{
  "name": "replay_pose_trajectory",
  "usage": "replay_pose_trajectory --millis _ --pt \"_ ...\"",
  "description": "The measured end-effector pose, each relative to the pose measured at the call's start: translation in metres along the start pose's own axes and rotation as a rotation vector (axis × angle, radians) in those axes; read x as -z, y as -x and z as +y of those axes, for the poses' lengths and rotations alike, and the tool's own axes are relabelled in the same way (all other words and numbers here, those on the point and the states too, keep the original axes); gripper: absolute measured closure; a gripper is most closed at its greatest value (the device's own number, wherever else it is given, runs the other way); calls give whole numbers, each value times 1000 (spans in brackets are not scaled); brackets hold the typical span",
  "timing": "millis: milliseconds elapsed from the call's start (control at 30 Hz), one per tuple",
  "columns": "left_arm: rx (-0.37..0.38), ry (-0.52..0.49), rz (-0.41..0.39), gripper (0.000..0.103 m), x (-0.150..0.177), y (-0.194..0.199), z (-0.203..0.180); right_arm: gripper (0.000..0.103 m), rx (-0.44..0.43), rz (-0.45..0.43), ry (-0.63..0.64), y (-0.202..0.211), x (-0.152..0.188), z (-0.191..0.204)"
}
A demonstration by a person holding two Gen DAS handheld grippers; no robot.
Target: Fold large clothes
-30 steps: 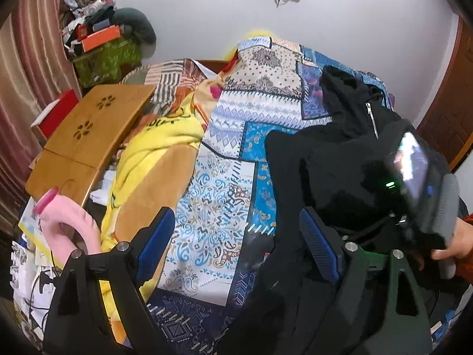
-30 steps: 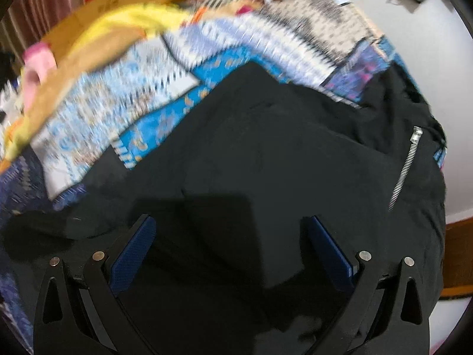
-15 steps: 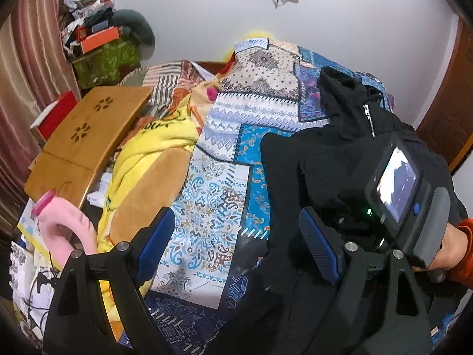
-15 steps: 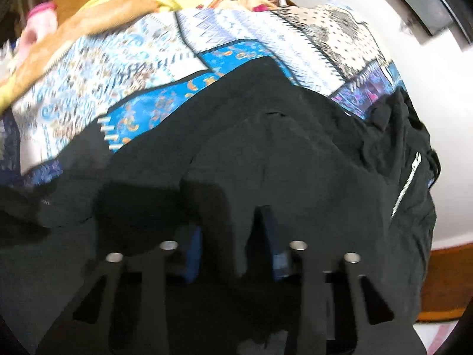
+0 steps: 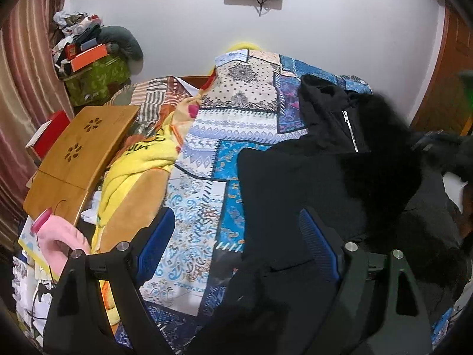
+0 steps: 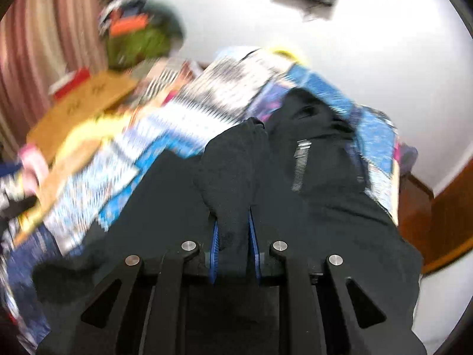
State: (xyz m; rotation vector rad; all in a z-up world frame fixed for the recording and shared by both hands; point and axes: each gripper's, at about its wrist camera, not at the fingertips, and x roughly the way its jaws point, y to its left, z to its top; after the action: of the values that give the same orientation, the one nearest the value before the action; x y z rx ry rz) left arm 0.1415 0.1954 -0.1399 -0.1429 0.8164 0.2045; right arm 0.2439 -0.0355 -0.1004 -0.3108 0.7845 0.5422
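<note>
A black zip-up hoodie (image 5: 298, 183) lies on the right half of a bed with a blue patterned quilt (image 5: 201, 207); its silver zipper (image 5: 350, 131) points toward the wall. My left gripper (image 5: 236, 236) is open and empty, hovering over the hoodie's near left edge. My right gripper (image 6: 233, 236) is shut on a raised fold of the black hoodie (image 6: 233, 171) and holds it above the rest of the garment. That lifted cloth shows as a dark blurred mass in the left wrist view (image 5: 381, 159).
A yellow and tan blanket (image 5: 133, 183) is heaped on the bed's left. A wooden lap table (image 5: 79, 151) and a pink hot-water bottle (image 5: 56, 239) lie beyond it. Clutter is piled at the back left corner (image 5: 91, 62). A wooden door (image 5: 443, 94) stands at right.
My right gripper closed on the hoodie fabric and lifted it up, tilting toward the wall. The right hand has left the left wrist view. The left gripper stayed open and nearly still.
</note>
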Motion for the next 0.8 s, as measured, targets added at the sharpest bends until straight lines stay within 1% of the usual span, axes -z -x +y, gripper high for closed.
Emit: replay_pose_trajectory --millis 133,233,333,500,600,667,767,800 --pt "18 -9 27 17 -1 -11 -16 88 3 -30 -110 24 13 -39" --pt "29 -22 47 17 -2 -20 -33 88 -9 -17 -196 29 32 -68" --pt "50 -43 66 17 -2 -28 -52 88 -33 23 -279 23 55 -91" --pt "71 -87 96 17 2 -38 -79 88 -65 124 -405 5 95 -122" --pt "74 -113 108 17 5 -41 -89 88 -74 159 -453 -2 113 -129" --pt "71 -126 116 17 7 -43 -94 87 -75 166 -464 2 122 -133" --pt "75 -131 132 17 10 -46 -98 85 -43 164 -461 8 131 -133" --pt "76 -131 135 17 9 -47 -99 82 -33 160 -456 10 132 -132"
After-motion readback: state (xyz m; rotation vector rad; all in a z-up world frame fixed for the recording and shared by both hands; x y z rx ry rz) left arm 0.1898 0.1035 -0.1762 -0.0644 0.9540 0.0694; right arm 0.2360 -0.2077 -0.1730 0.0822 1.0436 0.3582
